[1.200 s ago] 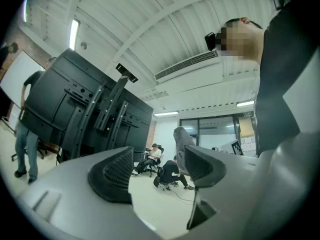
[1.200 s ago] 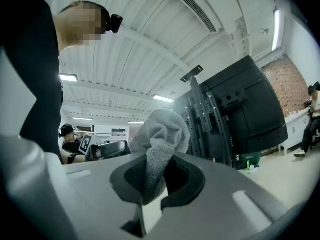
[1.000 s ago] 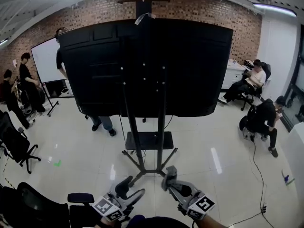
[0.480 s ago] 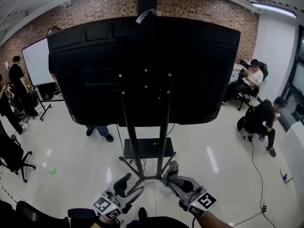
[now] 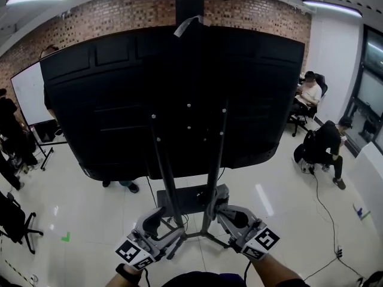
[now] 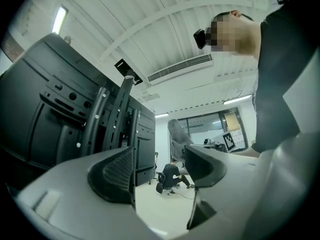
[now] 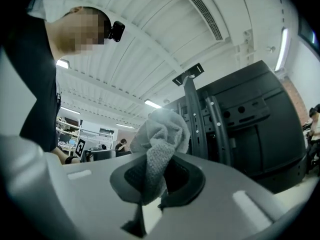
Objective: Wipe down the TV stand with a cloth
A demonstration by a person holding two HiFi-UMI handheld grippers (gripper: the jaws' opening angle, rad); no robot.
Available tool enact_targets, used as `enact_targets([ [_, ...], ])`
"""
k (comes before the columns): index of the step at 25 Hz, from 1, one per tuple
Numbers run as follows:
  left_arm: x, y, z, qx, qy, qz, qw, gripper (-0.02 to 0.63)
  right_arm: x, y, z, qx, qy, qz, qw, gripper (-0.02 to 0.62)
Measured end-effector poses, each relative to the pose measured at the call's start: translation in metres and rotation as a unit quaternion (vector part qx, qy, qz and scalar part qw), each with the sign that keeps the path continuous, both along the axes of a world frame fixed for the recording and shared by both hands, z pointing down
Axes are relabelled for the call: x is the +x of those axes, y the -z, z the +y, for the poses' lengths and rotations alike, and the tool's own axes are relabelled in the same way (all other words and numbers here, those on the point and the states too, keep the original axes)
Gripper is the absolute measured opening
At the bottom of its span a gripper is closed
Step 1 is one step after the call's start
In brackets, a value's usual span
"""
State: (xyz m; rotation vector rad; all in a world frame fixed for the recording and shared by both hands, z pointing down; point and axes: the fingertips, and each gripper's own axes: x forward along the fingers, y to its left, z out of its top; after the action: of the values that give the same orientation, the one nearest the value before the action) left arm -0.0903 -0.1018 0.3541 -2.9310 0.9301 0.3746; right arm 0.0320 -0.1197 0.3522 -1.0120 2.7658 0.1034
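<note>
brick wall (image 5: 119,14) at the back, and a big black tv (image 5: 119,100) seen from behind on its tv stand (image 5: 163,172); a person faces it with a tool in each hand.
the right tool (image 5: 220,207) is pinching a pale grey cloth (image 5: 221,192), a woven, nubbly rag bunched into a wad; in the right gripper view the cloth (image 7: 162,129) is nipped at its narrow lower end between the right tool's (image 7: 157,176) dark pads and swells into a crumpled head above them. its long axis runs along the jaws and it points up and forward at the stand's two black uprights. it sits close by the right upright, just over the small shelf (image 5: 179,199); i cannot tell if it touches. the left tool (image 5: 157,220) is held low by the left upright, and in its own view the left tool (image 6: 160,171) is spread apart with only floor showing between.
</note>
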Motion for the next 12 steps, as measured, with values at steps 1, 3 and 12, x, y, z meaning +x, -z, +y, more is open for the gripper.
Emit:
enact_targets([
  [1, -0.001, 0.006, -0.006, 0.007, -0.003, 0.001, 1.0000, 0.344, -0.002, 0.007, -0.006, 0.008, 0.000, 0.004, 1.000, 0.026],
  [3, -0.004, 0.020, -0.016, 0.021, -0.005, 0.004, 0.9998, 0.344, -0.007, 0.027, -0.017, 0.027, 0.004, 0.014, 1.000, 0.026],
  [12, -0.007, 0.113, -0.065, 0.093, -0.006, 0.012, 0.9956, 0.344, -0.014, 0.130, -0.071, 0.142, 0.005, 0.091, 0.986, 0.027],
])
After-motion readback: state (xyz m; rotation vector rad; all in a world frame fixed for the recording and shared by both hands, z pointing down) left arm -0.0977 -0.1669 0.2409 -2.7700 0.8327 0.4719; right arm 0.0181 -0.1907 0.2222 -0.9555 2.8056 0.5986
